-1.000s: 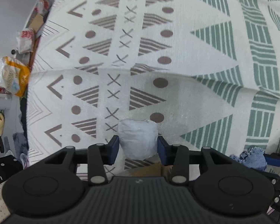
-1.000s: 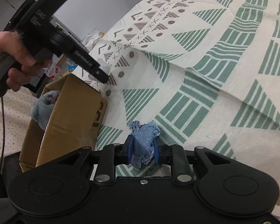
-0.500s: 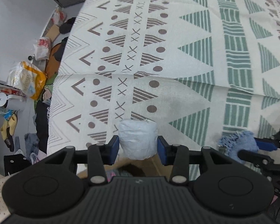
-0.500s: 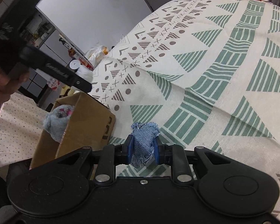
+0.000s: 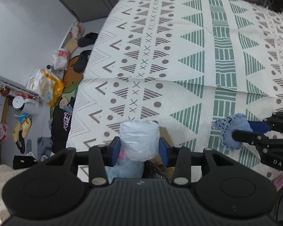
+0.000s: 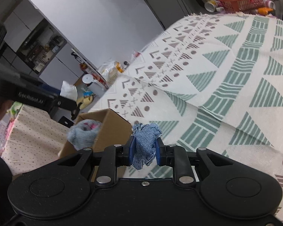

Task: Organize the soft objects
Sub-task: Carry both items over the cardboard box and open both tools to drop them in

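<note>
My left gripper (image 5: 139, 148) is shut on a white, soft rolled bundle (image 5: 139, 139), held in the air above an open cardboard box (image 6: 111, 130). Inside the box lies a grey-blue sock-like piece with pink marks (image 6: 84, 133), also seen under the bundle as grey fabric (image 5: 126, 169). My right gripper (image 6: 145, 150) is shut on a crumpled scrap of blue denim (image 6: 146, 143), just right of the box. In the left wrist view that denim scrap (image 5: 230, 131) hangs at the right, over the bed's edge.
A patterned bedspread (image 5: 179, 66) with green and brown triangles fills most of both views. The box stands against the bed's near edge. On the floor to the left lie plastic bags (image 5: 45, 86), dark shoes (image 5: 84, 56) and clothes. A dotted cloth (image 6: 34, 135) is behind the box.
The left gripper has risen with the white bundle and now hangs over the box. The right gripper has lifted a little with the denim scrap.
</note>
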Demonstrator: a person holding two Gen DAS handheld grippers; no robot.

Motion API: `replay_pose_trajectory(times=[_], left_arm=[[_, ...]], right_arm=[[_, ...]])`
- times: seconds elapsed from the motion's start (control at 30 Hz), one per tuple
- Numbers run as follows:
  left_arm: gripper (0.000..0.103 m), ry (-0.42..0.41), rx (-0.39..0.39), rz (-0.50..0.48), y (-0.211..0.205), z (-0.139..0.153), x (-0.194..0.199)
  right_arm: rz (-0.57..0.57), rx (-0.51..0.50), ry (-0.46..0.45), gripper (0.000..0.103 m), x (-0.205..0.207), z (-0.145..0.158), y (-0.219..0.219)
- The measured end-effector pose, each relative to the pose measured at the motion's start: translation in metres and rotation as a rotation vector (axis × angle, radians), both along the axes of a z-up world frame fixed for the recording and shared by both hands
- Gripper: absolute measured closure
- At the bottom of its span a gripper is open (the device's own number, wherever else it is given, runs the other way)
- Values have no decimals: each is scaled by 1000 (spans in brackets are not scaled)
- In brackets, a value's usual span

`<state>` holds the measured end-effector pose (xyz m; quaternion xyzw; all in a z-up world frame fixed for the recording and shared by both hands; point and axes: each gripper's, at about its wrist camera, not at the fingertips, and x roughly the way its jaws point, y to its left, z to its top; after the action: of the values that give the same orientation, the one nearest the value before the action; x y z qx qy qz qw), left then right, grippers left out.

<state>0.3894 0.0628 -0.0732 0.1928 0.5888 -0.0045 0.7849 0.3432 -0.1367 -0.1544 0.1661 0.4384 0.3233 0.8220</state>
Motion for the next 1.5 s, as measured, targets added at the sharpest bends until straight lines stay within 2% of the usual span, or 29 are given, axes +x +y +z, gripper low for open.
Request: replay_pose_trajectory(times=[0.3,0.57,0.63,0.87,1.07,1.17,1.37,1.47,1.5], left_arm=[[61,-90,-80,114,31,23,-52],[61,-173,-151,216,63,19,-91],[61,-187,-194,227,70,17,-100],[61,-198,-284,296,92,-13,-118],[60,-211,-310,333,106,-41,-121],[56,-226,-313,345,111,-48,-123],[45,-242,-378,370,125,-52,-129],[36,-274,-383,385,132,-46,-136],[34,-288,-389,387,135,-43,-139]], right_arm=[[29,45,-47,81,-11,21,11],[40,80,-54,81,-21,29,34],[40,88,-50,81,-24,31,41],[48,31,-28,81,-29,33,65],[24,0,-28,81,-26,45,89],[22,-24,-26,81,-22,53,106],[5,-86,-37,81,-15,61,135],[-10,-95,-45,72,-13,62,145],[-20,-106,-43,60,-12,61,148]])
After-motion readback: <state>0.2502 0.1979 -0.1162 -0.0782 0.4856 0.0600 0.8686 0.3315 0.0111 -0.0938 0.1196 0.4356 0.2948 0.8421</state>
